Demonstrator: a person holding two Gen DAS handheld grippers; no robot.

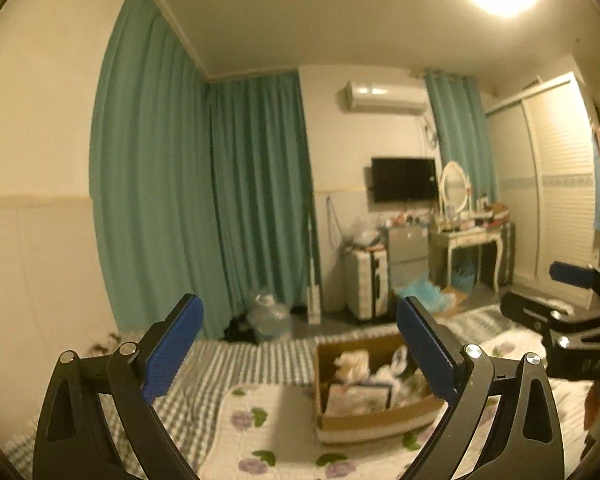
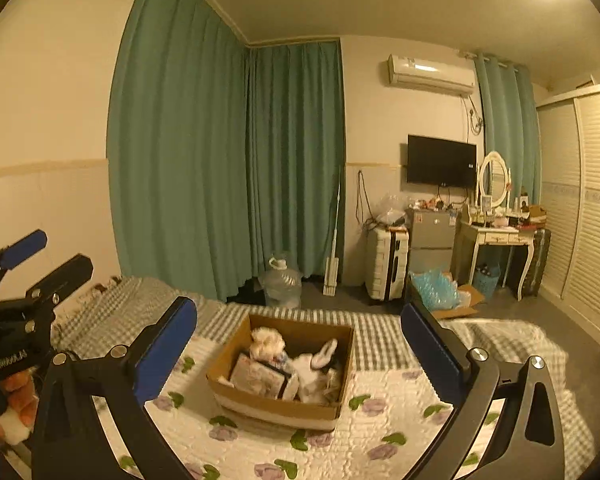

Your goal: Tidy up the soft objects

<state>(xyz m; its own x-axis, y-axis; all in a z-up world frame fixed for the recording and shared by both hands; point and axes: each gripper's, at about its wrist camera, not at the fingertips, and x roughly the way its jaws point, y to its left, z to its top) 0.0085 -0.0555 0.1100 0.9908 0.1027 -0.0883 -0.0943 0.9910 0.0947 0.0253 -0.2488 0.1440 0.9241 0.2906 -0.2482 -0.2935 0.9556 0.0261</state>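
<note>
Now both hand-held grippers, left (image 1: 300, 344) and right (image 2: 298, 344), gape empty; best scan the bed (image 2: 380, 420) beyond the cardboard box (image 2: 276, 404) for stray soft items.

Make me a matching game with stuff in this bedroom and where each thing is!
Things:
1. cardboard box
2. television
3. water jug
4. oval mirror

Places:
A. on the floor by the green curtain
B. on the flowered quilt
C. on the dressing table
D. on the wall

Pairs: 1-B, 2-D, 3-A, 4-C
</note>
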